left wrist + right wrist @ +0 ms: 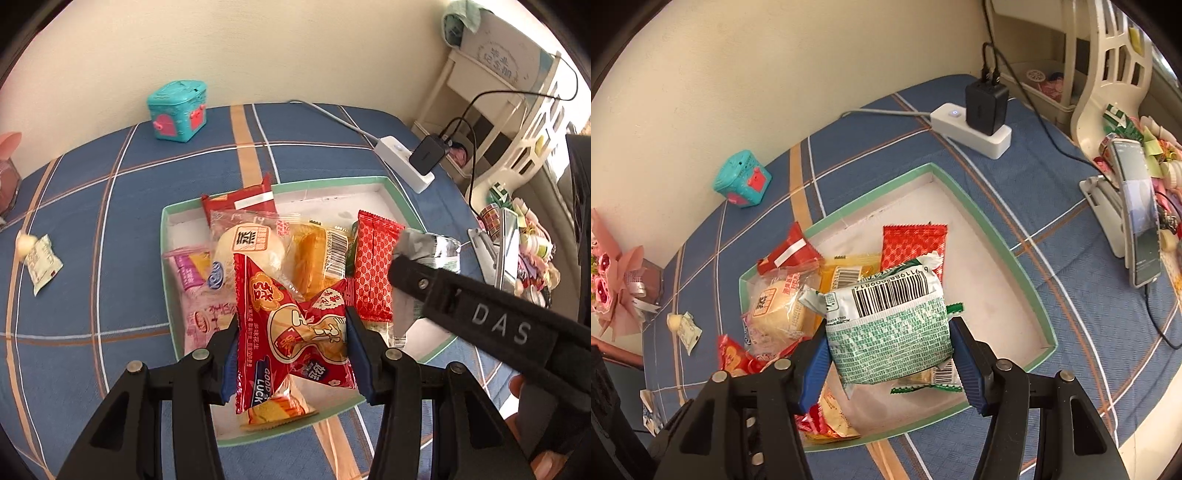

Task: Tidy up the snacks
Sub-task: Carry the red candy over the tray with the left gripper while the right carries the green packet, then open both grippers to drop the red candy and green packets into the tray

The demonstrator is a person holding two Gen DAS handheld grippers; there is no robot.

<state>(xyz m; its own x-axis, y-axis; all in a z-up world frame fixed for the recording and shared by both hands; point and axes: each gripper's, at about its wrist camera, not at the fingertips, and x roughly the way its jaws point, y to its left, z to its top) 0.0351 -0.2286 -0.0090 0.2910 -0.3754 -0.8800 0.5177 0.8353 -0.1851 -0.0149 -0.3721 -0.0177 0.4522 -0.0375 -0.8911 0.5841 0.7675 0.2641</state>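
L hand-held gripper (291, 354) pinches red peanut pack (295, 336), R hand-held gripper (888, 354) clamps green-white pack (890, 328), both above the tray (993, 229) w/ other snacks. Risk: slick foil slips from the pads, or both drops collide & land on the tabletop (92, 221).

Bright daylight is flooding in from beyond the white chair (1108, 74), washing it out; fisheye bending and dark vignetting are curving the wall (258, 44) edges.

Glossy red foil peanut packet (295, 332), crinkled silvery-green wrapper (890, 332), woven checked tablecloth (92, 221), matt card tray (997, 236)
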